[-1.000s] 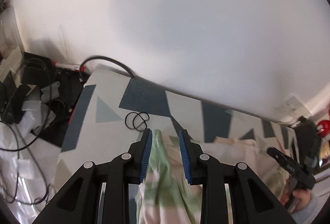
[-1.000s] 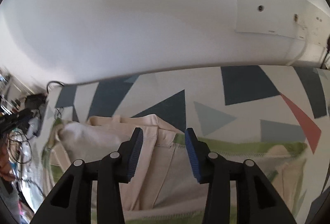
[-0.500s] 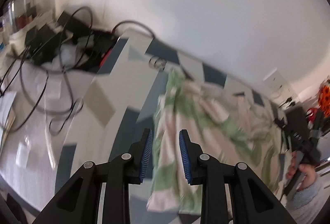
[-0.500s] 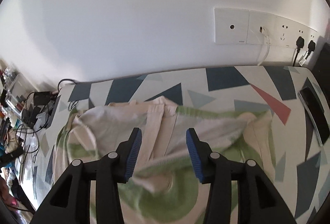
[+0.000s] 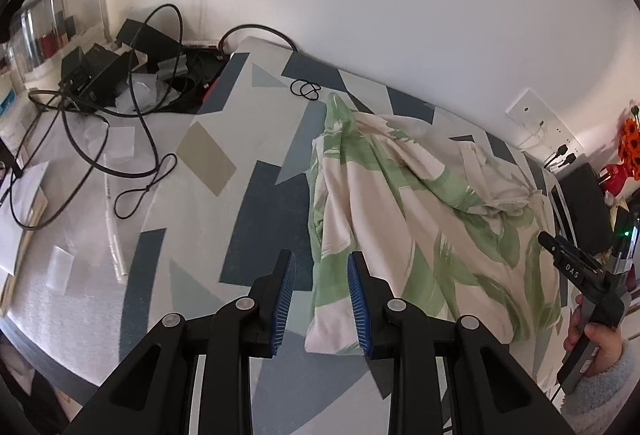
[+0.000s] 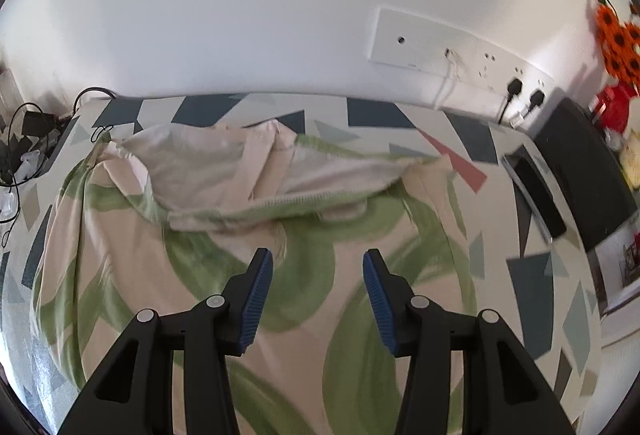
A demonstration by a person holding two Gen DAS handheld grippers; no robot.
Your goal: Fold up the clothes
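Observation:
A cream garment with broad green strokes (image 5: 420,203) lies spread on the patterned table cover (image 5: 224,163). Its far part is turned over, showing the pale inside (image 6: 224,171). My left gripper (image 5: 322,299) hovers over the garment's near left corner, open, with the cloth lying flat below and no pad pressing it. Over the garment's middle (image 6: 304,275), my right gripper (image 6: 318,295) is open and holds nothing. In the left wrist view the right gripper (image 5: 576,271) shows at the right edge, held by a hand (image 5: 592,335) in a pale blue sleeve.
Black cables and boxes (image 5: 120,67) crowd the floor left of the table. Black hair ties (image 5: 304,89) lie near the garment's far left tip. A socket panel (image 6: 460,51) is on the wall; a black box (image 6: 580,171) and a red vase with orange flowers (image 6: 616,47) stand at the right.
Both grippers pulled back from the garment's far edge toward me. Cloth that sat between the left pads now lies on the table. The right jaws stand slightly wider.

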